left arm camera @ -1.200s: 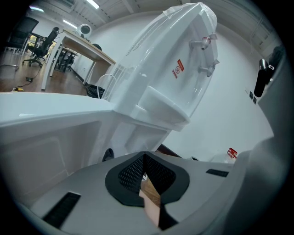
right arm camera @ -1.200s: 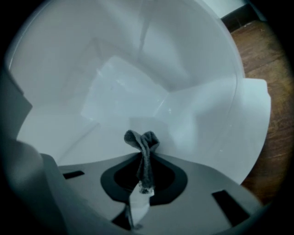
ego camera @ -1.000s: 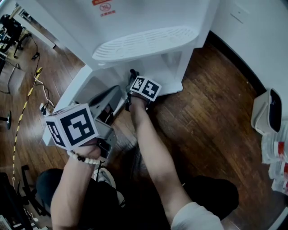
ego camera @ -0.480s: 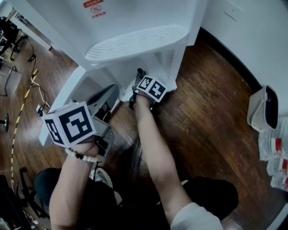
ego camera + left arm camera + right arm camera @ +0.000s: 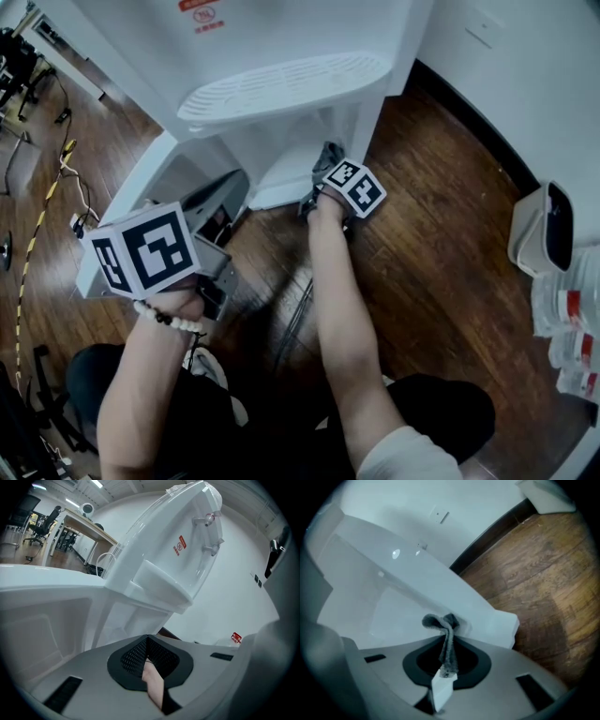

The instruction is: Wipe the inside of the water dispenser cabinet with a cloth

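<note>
The white water dispenser (image 5: 281, 89) stands ahead with its lower cabinet (image 5: 281, 164) open and the door (image 5: 122, 220) swung out to the left. My right gripper (image 5: 330, 169) is shut on a grey cloth (image 5: 328, 153) at the right front corner of the cabinet. In the right gripper view the cloth (image 5: 440, 620) hangs out past the gripper (image 5: 446, 644) and its tip touches the white cabinet wall (image 5: 408, 597). Beside the open door my left gripper (image 5: 230, 187) is held shut with nothing between its pads (image 5: 136, 656). It points up at the dispenser (image 5: 173, 550).
A white bin (image 5: 539, 230) and packs with red labels (image 5: 567, 323) stand at the right by the wall. Cables (image 5: 47, 187) trail over the wood floor at the left. A desk (image 5: 84, 524) and chairs are far off at the left.
My right gripper has carried the cloth from the middle of the cabinet opening to its right front corner. The left gripper has barely moved.
</note>
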Demonstrator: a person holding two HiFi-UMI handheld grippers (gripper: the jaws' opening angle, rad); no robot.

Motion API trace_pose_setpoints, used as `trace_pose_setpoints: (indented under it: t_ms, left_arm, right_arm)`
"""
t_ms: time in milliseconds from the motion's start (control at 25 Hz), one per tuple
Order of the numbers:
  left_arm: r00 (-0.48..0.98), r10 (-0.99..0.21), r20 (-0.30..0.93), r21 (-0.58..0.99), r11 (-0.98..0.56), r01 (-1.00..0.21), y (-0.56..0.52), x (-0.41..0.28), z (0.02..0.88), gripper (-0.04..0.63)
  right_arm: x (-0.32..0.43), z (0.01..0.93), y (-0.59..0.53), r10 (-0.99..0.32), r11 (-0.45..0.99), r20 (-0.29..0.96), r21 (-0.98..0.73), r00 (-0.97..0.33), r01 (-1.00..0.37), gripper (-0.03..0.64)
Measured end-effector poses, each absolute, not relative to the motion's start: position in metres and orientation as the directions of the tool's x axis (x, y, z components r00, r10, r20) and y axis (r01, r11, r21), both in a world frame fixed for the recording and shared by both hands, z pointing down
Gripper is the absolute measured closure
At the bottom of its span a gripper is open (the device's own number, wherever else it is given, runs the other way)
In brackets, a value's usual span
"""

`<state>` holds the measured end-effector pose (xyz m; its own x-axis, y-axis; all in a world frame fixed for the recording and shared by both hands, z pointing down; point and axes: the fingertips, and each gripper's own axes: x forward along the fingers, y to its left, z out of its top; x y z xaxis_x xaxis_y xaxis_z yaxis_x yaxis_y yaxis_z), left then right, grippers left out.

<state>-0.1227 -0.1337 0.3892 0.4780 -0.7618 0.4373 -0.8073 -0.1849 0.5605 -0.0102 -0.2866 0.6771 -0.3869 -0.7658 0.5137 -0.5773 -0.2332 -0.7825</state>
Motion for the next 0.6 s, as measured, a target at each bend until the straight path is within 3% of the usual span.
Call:
trace_pose_setpoints:
  t_ms: [240, 600]
  left_arm:
    - [0.478, -0.762, 0.436, 0.554, -0.191, -0.81, -0.135, -0.123, 0.387, 0.603]
    - [0.434, -0.782, 0.447, 0.543, -0.147, -0.826, -0.132, -0.138, 0.392, 0.603]
  right_arm:
    - [-0.003, 0.676, -0.282, -0.775, -0.235, 0.509, -0.783, -0.375, -0.576, 0.574]
    - [-0.113, 0.67, -0.239, -0.664, -0.081, 0.478, -0.81, -0.575, -0.581, 0.574]
